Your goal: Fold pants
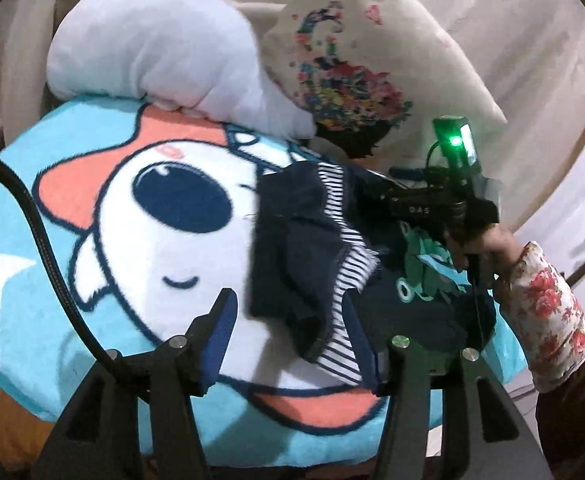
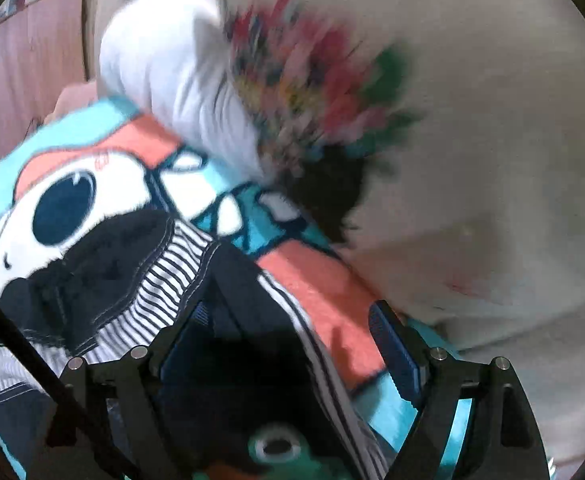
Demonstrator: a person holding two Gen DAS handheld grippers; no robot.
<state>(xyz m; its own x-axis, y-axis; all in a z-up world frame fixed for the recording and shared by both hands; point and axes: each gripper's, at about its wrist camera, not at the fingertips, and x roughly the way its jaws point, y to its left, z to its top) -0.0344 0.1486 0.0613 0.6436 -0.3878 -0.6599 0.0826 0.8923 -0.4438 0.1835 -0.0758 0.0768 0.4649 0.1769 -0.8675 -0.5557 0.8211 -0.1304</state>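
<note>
Your left gripper (image 1: 288,332) is spread wide, 2 fingers straddling the near edge of the pants (image 1: 312,248), nothing pinched. Pants: navy, striped lining showing, crumpled in a heap on the cartoon blanket (image 1: 132,208). Your right gripper (image 2: 292,320) also gapes wide over the dark fabric, holding nothing; seen from the left wrist it sits on the heap's far side, your right hand (image 1: 480,240) on its handle. Beyond: grey plush pillow (image 1: 164,52), then floral cushion (image 1: 372,60), touching.
</note>
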